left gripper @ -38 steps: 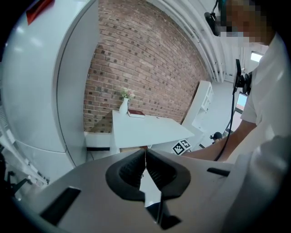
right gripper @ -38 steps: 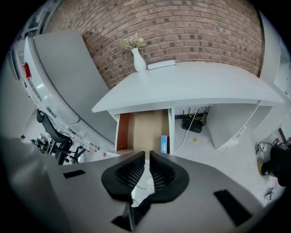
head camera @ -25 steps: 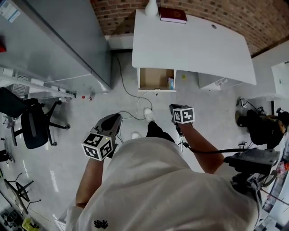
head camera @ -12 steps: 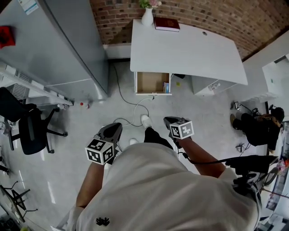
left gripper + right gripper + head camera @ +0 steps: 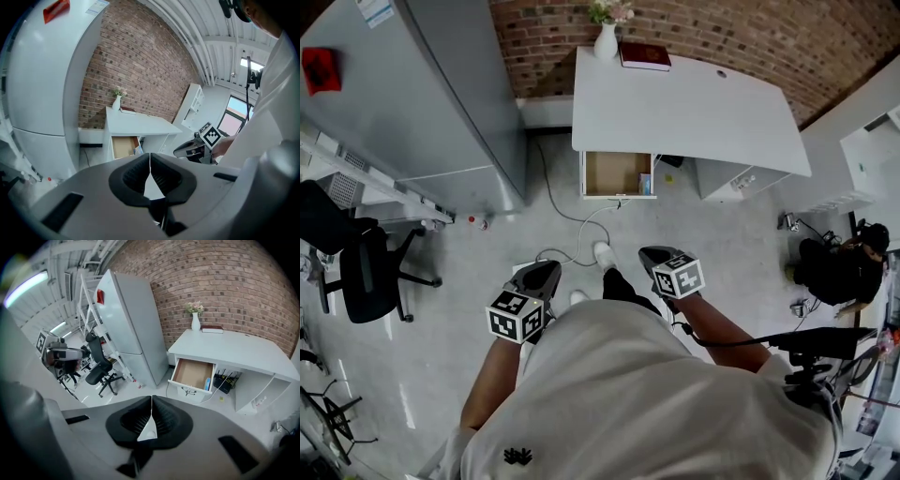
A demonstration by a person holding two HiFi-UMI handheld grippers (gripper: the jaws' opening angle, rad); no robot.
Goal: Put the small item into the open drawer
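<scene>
Small item (image 5: 207, 383): held by neither gripper. Right gripper (image 5: 151, 404): pads closed against each other, nothing between them. Left gripper (image 5: 150, 161): same condition, pads together and empty.

I hold both grippers in front of my body, above the floor (image 5: 487, 272) and well apart from the desk (image 5: 234, 352). Under the desk, the drawer (image 5: 190, 373) stands pulled out. The small item, blue and white, stands inside the drawer against its right wall. As things lie, I judge the placing step complete.

Handling, as a judgement: the item reads as a small carton or tube, too small to identify. Expect it to be light and fairly stiff, with smooth sides that could slip. If I must take it again, I should grip across its narrow faces near mid-height, with moderate closing force.
</scene>
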